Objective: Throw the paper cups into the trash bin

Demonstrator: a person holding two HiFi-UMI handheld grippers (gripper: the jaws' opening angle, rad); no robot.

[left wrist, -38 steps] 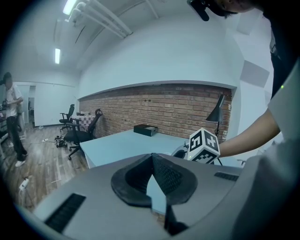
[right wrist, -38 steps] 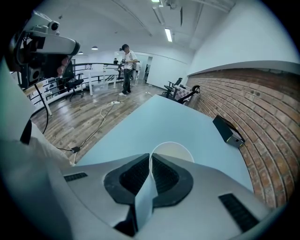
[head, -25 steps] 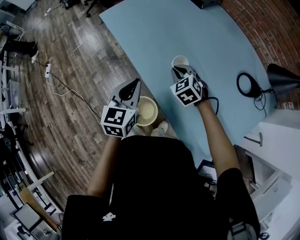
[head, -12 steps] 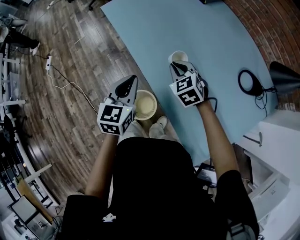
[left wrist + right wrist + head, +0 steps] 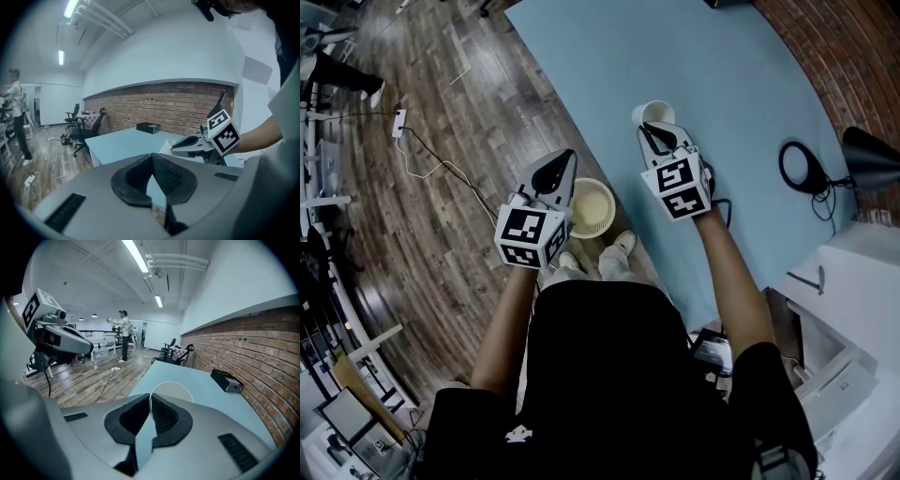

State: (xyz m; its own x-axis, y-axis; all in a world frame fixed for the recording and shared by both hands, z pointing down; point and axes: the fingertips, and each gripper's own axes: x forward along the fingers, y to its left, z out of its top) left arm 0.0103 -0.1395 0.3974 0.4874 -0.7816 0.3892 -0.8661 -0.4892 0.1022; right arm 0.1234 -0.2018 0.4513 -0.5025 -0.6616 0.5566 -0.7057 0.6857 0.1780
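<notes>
Right tongs [image 5: 649, 134] are closed on the near wall of the white paper cup [image 5: 659, 112]. In the right gripper view the thin white wall passes betw. the two black pads, w/ the round mouth just beyond them. The cup is upright, mouth up, near the left edge of the light-blue table [image 5: 741, 75]. Whether its bottom touches the surface or is lifted, I cannot tell. Left tongs [image 5: 569, 157] are closed too, tips together and nothing betw. them. They hang over the brown wooden floor [image 5: 441, 150], off the table.

What matters for the coming move is where the pale-yellow round trash bin [image 5: 598, 208] is. It stands on the floor just beside that left edge, i.e. from the cup it lies toward the person, past the edge and lower, w/ its mouth open upward. The left tongs are nearer to the bin, just beside its rim in the head view, but the right tongs have the cup. So I judge the right hand must bring the cup back across the edge until it is over the bin mouth, and only then open.
</notes>
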